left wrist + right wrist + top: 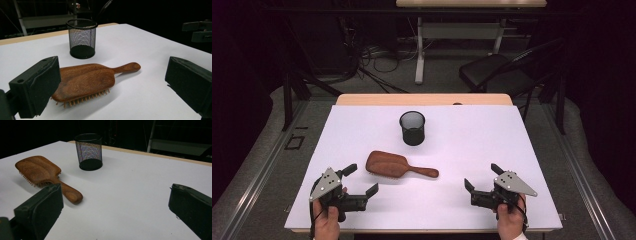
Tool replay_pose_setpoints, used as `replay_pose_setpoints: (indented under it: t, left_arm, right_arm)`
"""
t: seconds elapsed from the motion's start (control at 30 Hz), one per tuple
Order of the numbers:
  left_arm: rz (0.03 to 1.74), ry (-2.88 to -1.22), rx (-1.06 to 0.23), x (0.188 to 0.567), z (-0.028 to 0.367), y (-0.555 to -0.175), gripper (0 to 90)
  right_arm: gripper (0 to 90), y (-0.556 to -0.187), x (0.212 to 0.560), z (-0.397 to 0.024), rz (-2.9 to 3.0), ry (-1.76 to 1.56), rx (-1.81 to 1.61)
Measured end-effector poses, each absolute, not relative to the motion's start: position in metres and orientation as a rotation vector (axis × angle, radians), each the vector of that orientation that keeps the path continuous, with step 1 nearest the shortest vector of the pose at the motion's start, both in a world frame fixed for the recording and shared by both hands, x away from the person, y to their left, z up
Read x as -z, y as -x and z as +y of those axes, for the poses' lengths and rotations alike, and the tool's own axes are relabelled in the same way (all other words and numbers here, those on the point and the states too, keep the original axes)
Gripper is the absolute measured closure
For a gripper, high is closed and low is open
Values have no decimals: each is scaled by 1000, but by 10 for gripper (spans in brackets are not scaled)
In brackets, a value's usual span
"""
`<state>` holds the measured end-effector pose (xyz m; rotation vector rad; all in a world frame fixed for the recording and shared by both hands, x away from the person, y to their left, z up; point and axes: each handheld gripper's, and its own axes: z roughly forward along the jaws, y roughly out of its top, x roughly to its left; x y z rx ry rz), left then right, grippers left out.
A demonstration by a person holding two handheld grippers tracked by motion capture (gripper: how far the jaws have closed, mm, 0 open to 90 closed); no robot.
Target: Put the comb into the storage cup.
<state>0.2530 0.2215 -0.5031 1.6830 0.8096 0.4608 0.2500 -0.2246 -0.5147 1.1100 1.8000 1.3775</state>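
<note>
- High view: I hold my left gripper point(362, 179) and my right gripper point(482, 182) low over the near edge of the white table point(492, 140), one in each hand, both with jaws spread wide and nothing between them. The wooden paddle hairbrush point(398, 166) lies between them, a little nearer my left, its handle pointing toward my right. The black mesh pen cup point(412, 128) stands upright beyond it, well apart. I judge the brush is laid flat like this so that either gripper can reach it.
- Left gripper view: My jaws frame the hairbrush point(87, 80), which lies bristles down, tilted slightly so the wooden pins show along its near edge. That leaves its smooth back up. The mesh cup point(82, 38) stands behind it, mouth open and empty as far as I can see.
- Right gripper view: My open jaws face the handle end of the brush point(45, 175), near my left jaw but not touching. The cup point(89, 151) is farther off. I read no brand, label or writing anywhere.
</note>
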Motion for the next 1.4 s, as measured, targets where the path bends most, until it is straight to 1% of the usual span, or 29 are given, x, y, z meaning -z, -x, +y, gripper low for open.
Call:
replay_pose_setpoints:
  t: [0.13, 0.4, 0.6, 0.63, 0.87, 1.2, 1.27, 1.3, 1.4]
  left_arm:
    - [815, -1688, -461, 504, 221, -253, 4]
    - [859, -1698, -404, 506, 219, -257, 4]
    - [860, -1731, -420, 503, 214, -258, 4]
    - [860, -1745, -439, 502, 212, -257, 5]
    - [895, -1759, -436, 500, 209, -261, 12]
    - [989, -1746, -359, 499, 205, -272, 13]
    - [999, -1749, -344, 498, 205, -274, 32]
    - [1010, -1749, -338, 497, 205, -276, 56]
    - [1006, -1744, -334, 494, 205, -278, 68]
  right_arm:
    - [0, -251, 516, -225, 1805, -1115, -1374]
    - [0, -250, 515, -225, 1805, -1118, -1376]
    - [0, -253, 515, -224, 1805, -1131, -1375]
    - [0, -253, 515, -225, 1806, -1129, -1374]
    - [0, -250, 514, -226, 1805, -1127, -1366]
    - [0, -251, 514, -226, 1801, -1141, -1360]
    - [0, -251, 515, -225, 1805, -1140, -1359]
    - [0, -251, 515, -224, 1809, -1144, -1358]
    - [0, -252, 516, -223, 1814, -1144, -1355]
